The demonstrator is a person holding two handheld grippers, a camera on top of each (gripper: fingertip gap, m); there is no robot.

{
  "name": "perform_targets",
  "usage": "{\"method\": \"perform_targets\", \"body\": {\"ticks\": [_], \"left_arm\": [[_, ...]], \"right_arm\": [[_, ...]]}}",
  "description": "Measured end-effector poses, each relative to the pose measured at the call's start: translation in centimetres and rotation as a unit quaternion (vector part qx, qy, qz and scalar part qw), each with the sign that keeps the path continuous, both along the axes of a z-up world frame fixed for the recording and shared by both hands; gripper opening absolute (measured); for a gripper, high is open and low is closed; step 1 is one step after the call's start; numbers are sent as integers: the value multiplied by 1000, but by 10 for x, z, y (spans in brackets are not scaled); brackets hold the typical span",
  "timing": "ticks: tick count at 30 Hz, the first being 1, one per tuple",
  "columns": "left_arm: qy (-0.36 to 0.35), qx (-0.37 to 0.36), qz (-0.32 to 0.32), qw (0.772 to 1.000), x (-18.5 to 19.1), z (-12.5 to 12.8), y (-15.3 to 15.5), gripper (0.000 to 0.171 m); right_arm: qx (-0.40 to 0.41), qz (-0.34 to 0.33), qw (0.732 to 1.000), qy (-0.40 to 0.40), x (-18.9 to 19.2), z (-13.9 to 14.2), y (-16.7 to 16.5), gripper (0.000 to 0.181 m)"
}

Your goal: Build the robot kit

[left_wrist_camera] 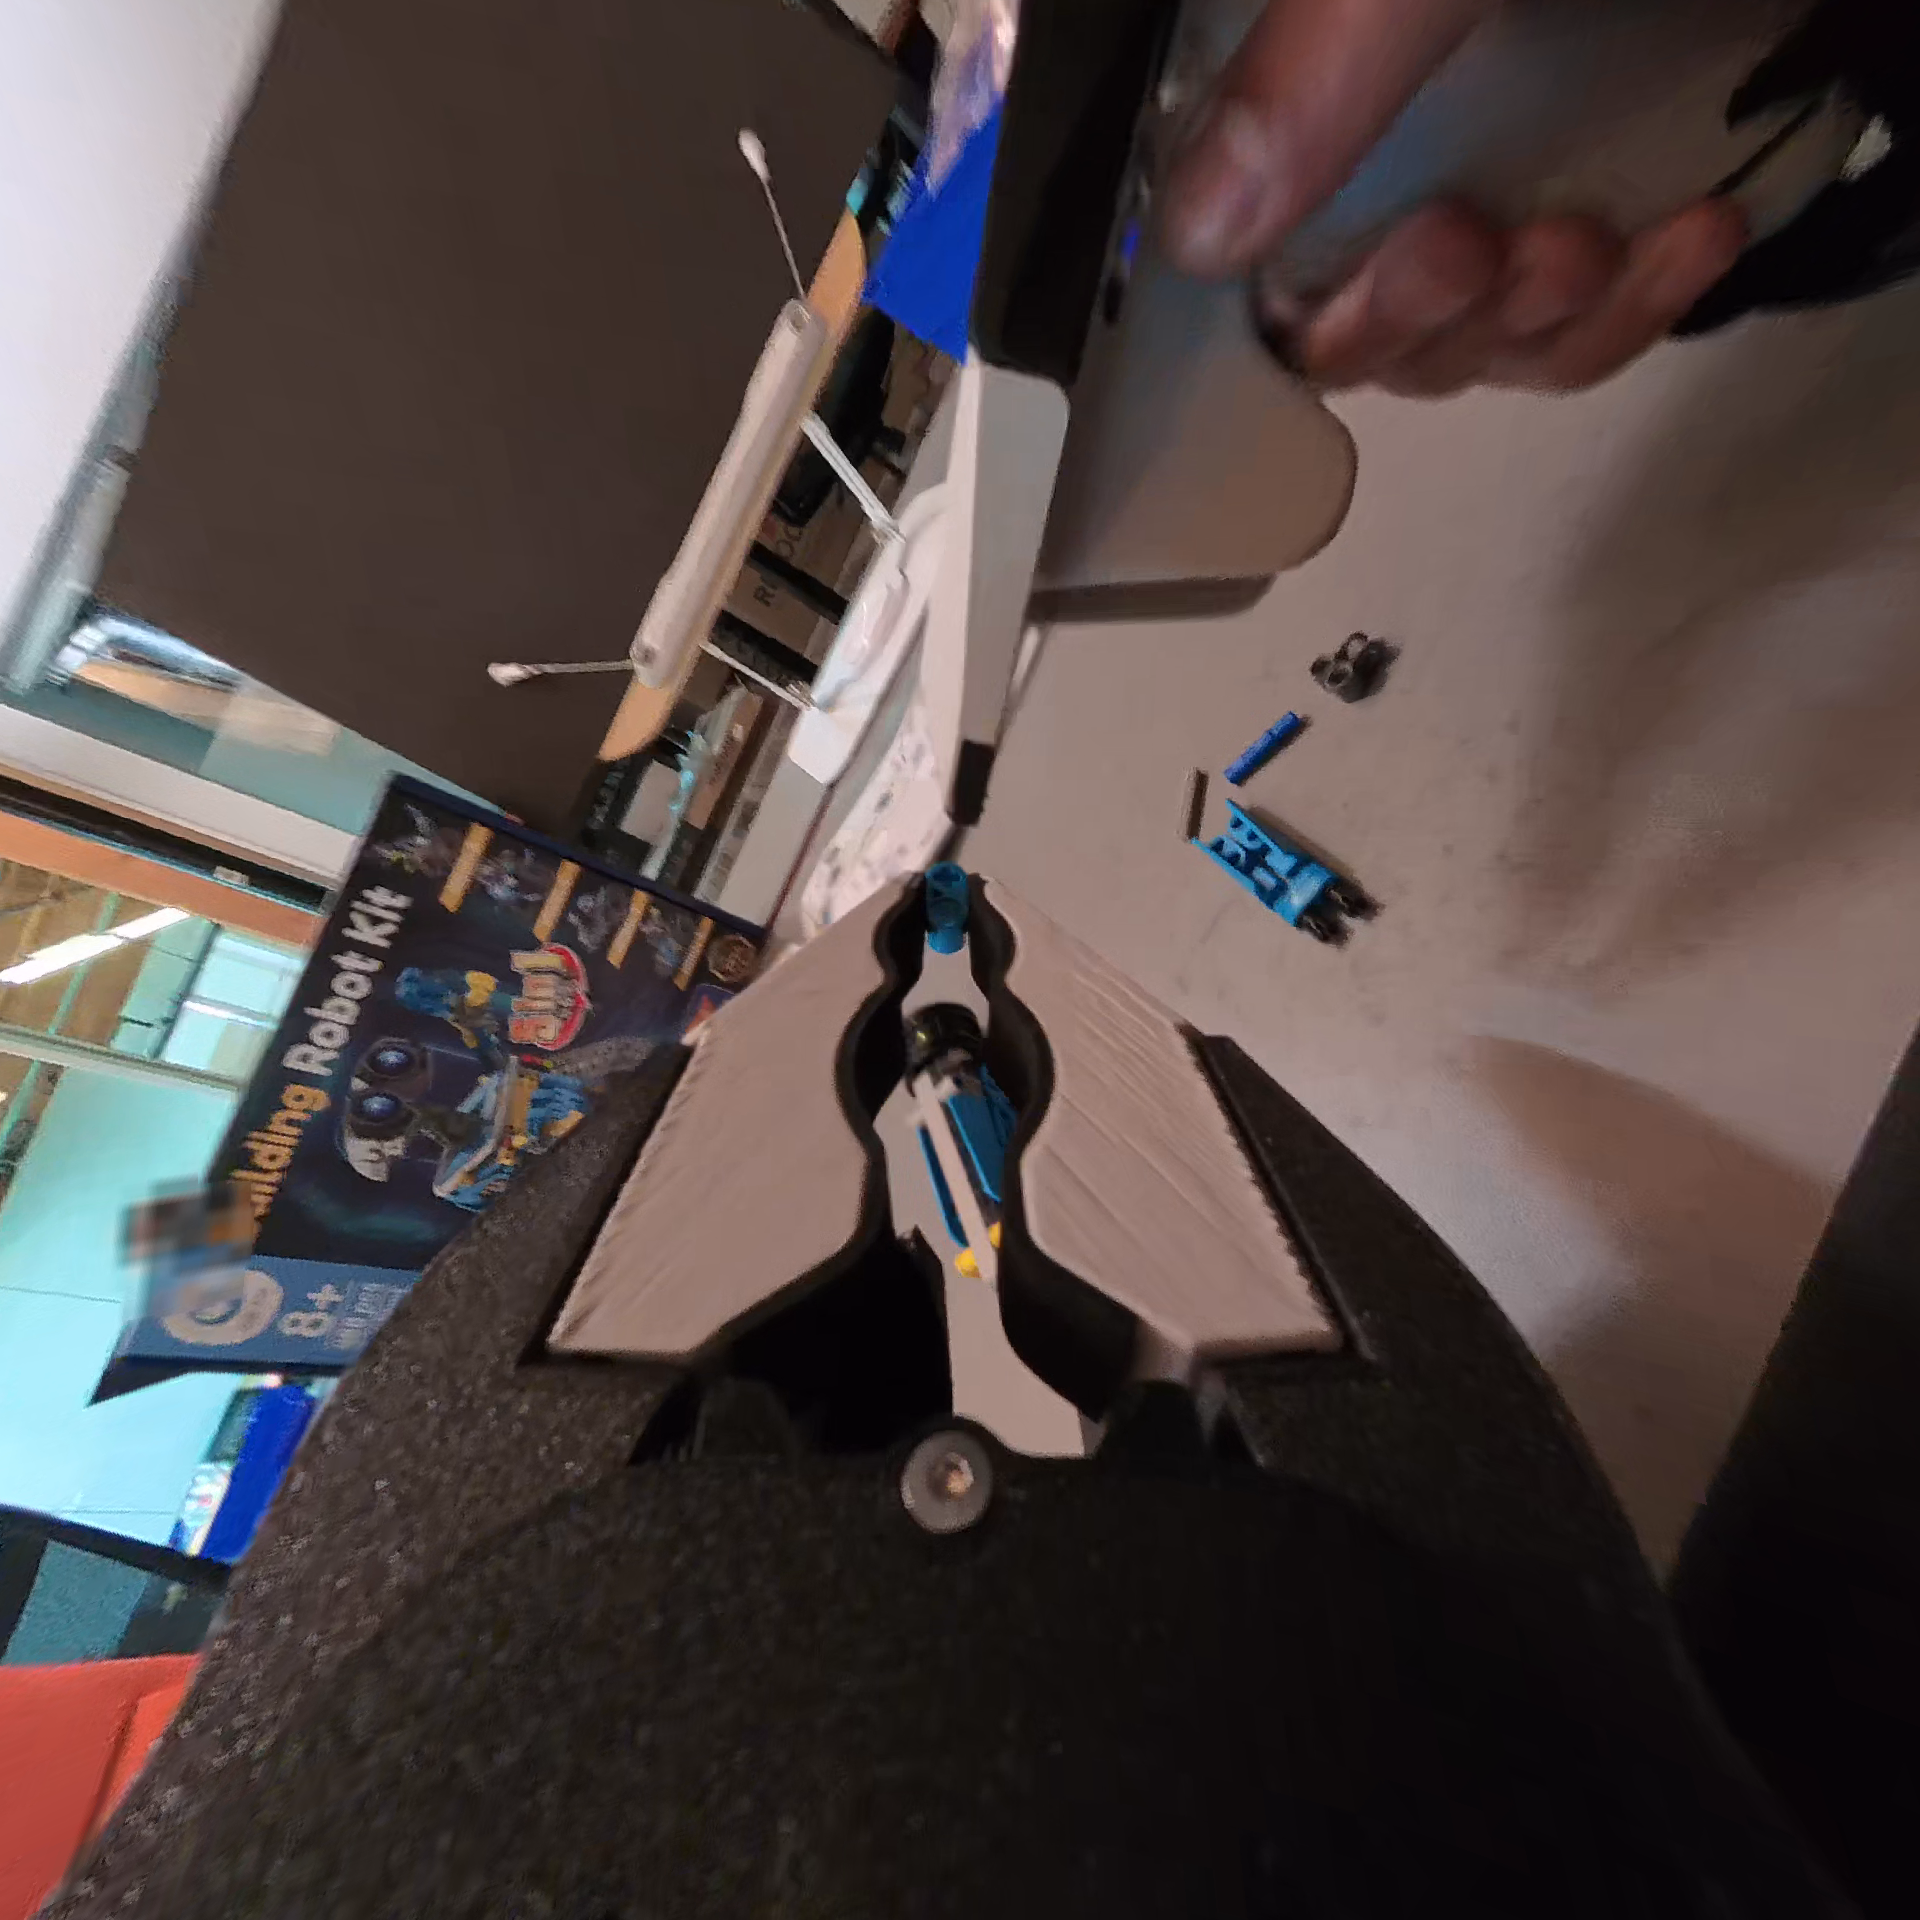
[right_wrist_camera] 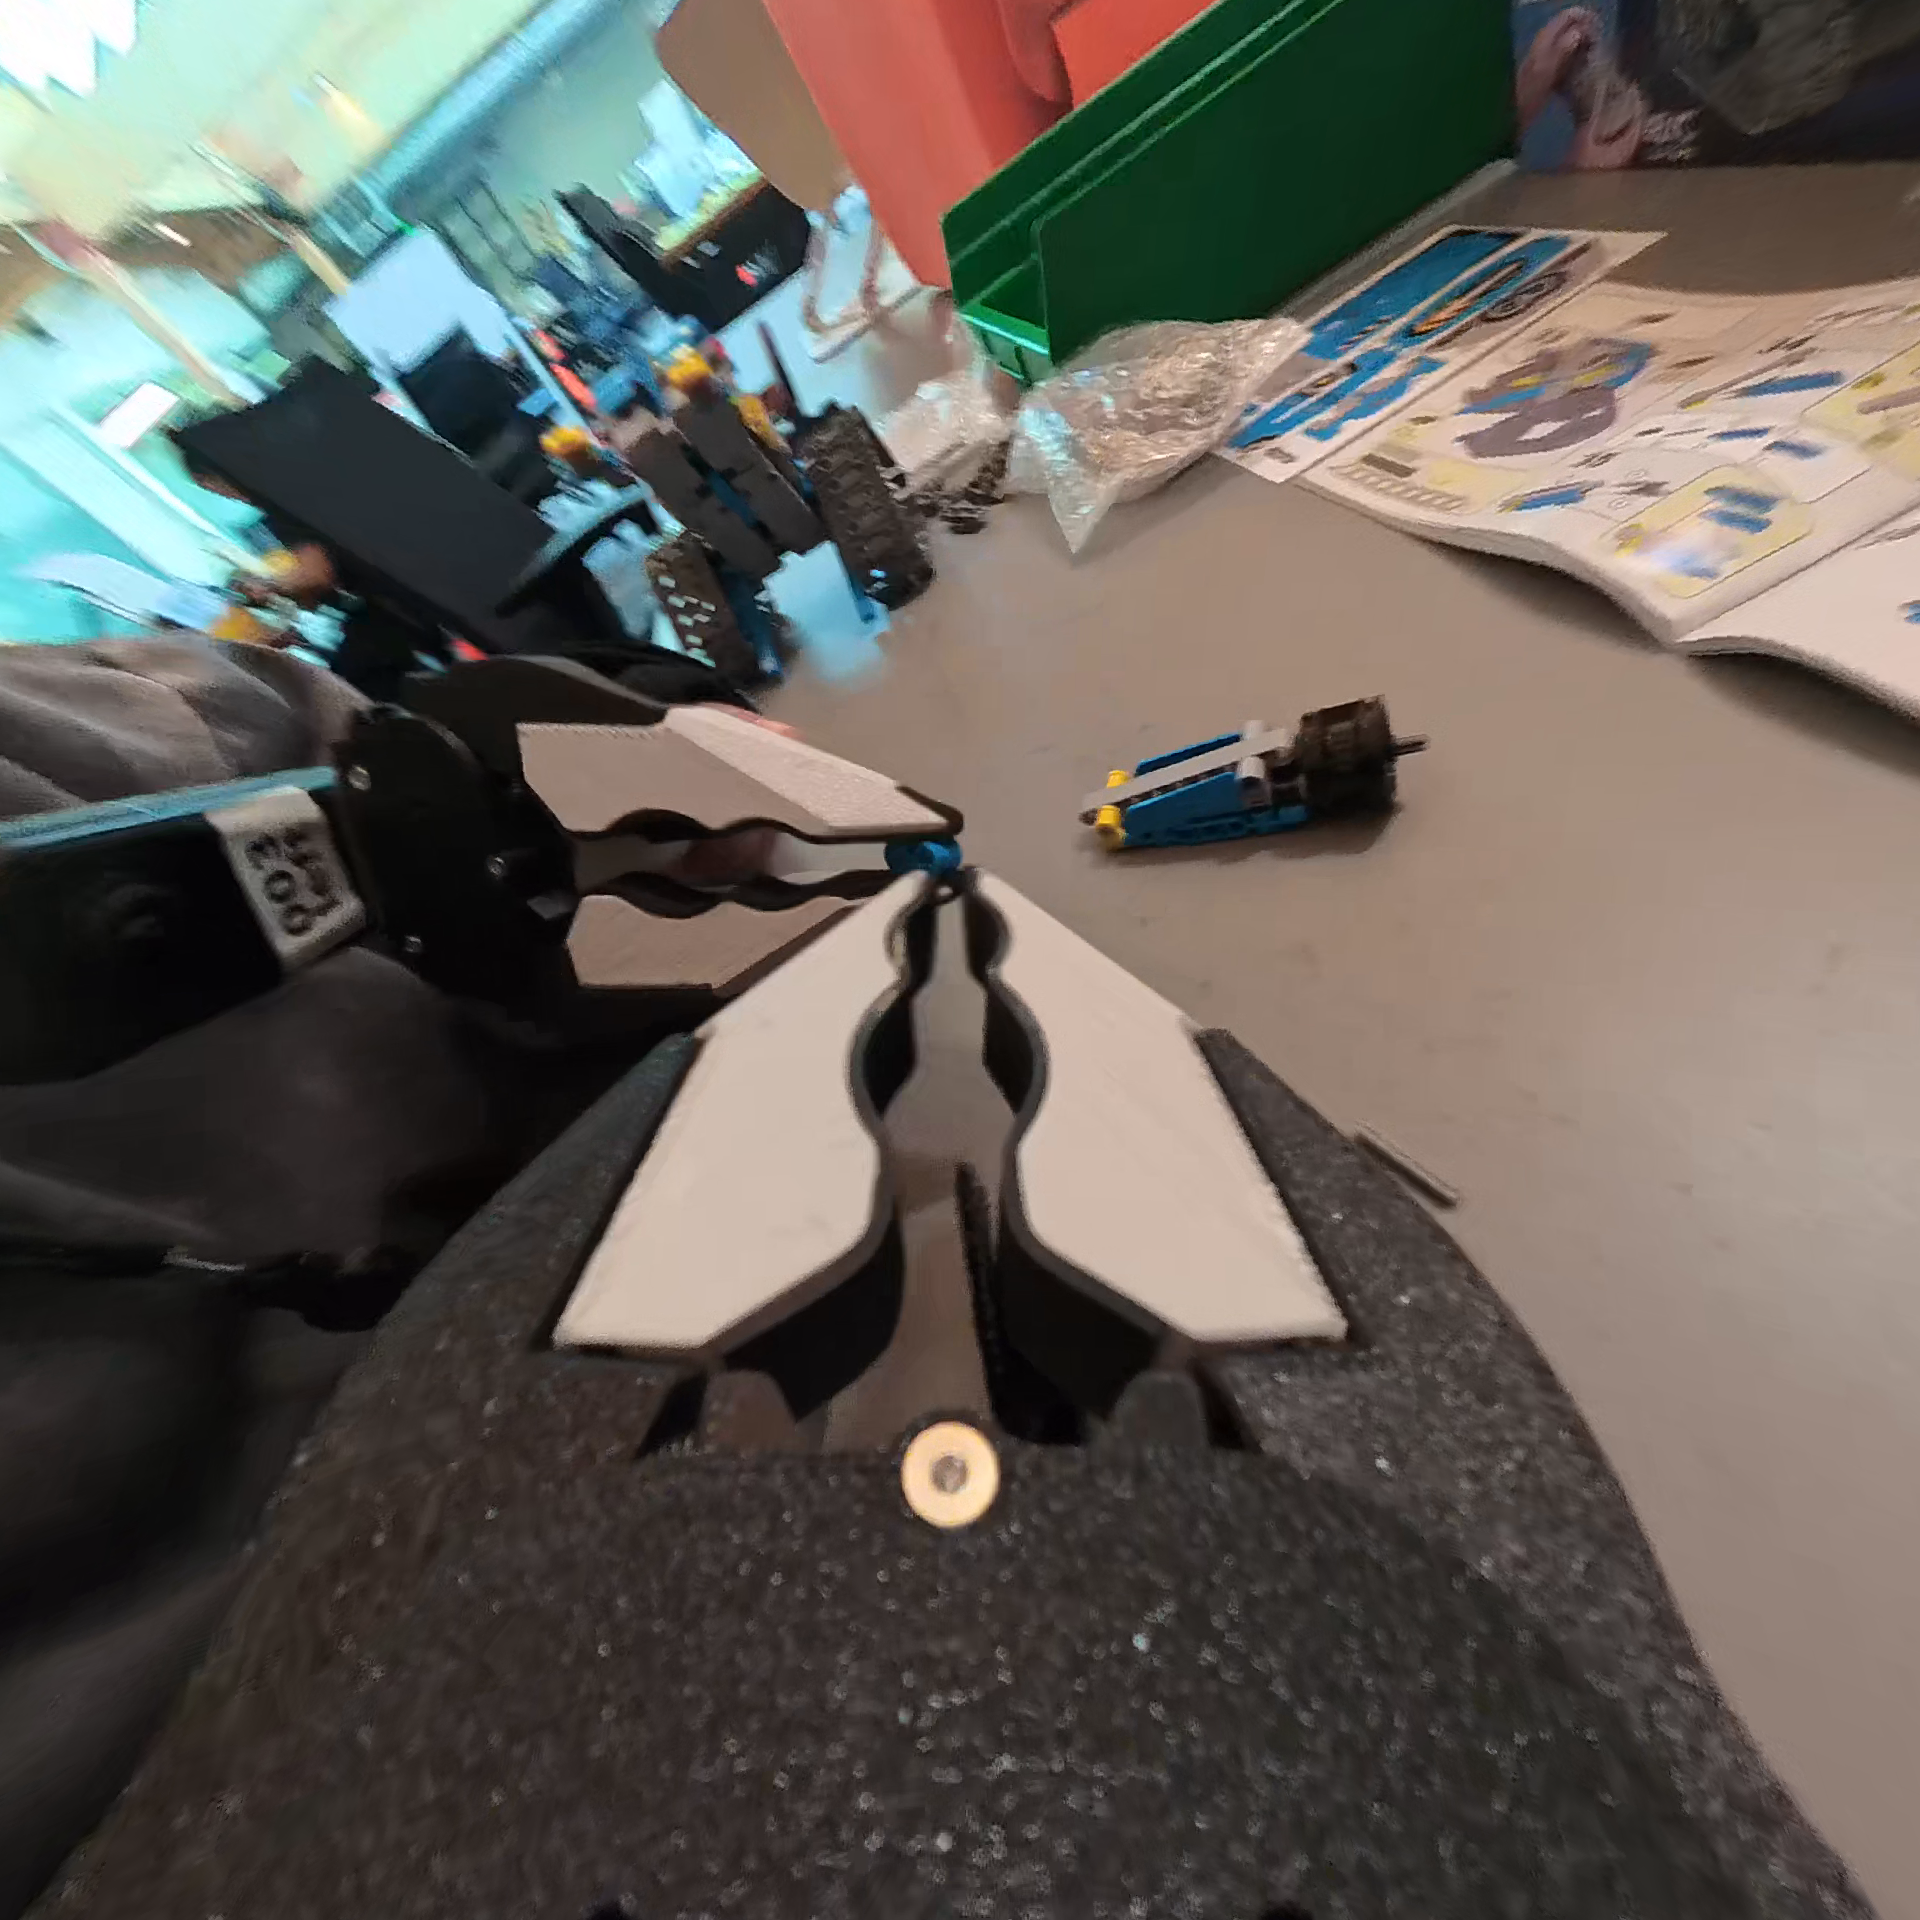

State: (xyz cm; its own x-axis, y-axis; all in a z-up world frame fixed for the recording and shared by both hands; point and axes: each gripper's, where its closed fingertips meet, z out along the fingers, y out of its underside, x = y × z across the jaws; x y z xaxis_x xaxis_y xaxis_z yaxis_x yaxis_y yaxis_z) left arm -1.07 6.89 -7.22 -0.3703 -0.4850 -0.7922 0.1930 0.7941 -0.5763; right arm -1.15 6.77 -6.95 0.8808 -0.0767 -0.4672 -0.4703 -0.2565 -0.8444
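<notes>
My left gripper (left_wrist_camera: 948, 896) is shut on a small blue connector (left_wrist_camera: 945, 920), pinched at the fingertips above the grey table (left_wrist_camera: 1558, 831). In the right wrist view it (right_wrist_camera: 935, 844) comes in from the left with that connector (right_wrist_camera: 914, 858). My right gripper (right_wrist_camera: 943, 885) has its tips nearly together on a small dark piece (right_wrist_camera: 941, 891) just under the connector. Its fingers (left_wrist_camera: 997, 582) show edge-on in the left wrist view, held by a hand (left_wrist_camera: 1455, 239). A blue, white and black wheeled assembly (right_wrist_camera: 1236, 790) lies on the table beyond, and shows between the left fingers (left_wrist_camera: 971, 1112).
Loose parts lie on the table: a blue frame (left_wrist_camera: 1273, 868), a blue pin (left_wrist_camera: 1262, 746), a black connector (left_wrist_camera: 1351, 665). An open instruction booklet (right_wrist_camera: 1662, 447), a plastic bag (right_wrist_camera: 1143, 405), a green tray (right_wrist_camera: 1195, 208) and a tracked model (right_wrist_camera: 769, 499) stand farther off. A kit box (left_wrist_camera: 468, 1039) stands at left. Less than 4 cm separates the two grippers' tips.
</notes>
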Motion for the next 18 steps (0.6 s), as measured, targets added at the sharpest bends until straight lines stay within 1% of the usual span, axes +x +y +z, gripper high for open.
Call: {"method": "perform_targets", "body": {"ticks": [1, 2, 3, 4, 5, 7, 10, 11, 18], "left_arm": [[-16, -5, -7, 1000, -3, 6, -1, 6], [-27, -11, -18, 999, -7, 11, -4, 6], [-38, -17, -23, 999, -9, 16, -5, 7], [-45, -21, -25, 998, -11, 19, -5, 7], [-41, -24, -31, 998, -12, 19, -6, 7], [-35, -25, -36, 998, -13, 17, -8, 7], [-31, -39, -49, 998, -16, 20, -10, 7], [-28, -44, -50, 997, -16, 20, -10, 7], [-32, -56, -60, 996, -20, 25, -12, 7]], "right_arm": [[15, 14, 999, 32, -3, 2, 0, 20], [35, 34, 997, 67, -7, 7, 0, 27], [58, 56, 992, 95, -12, 13, 0, 26], [74, 72, 988, 114, -16, 17, 0, 21], [82, 83, 985, 124, -19, 20, 0, 19], [83, 91, 985, 119, -23, 21, 2, 16], [74, 83, 989, 94, -21, 19, 1, 6], [76, 84, 989, 92, -22, 20, 2, 6], [80, 89, 988, 97, -23, 20, 3, 17]]}}
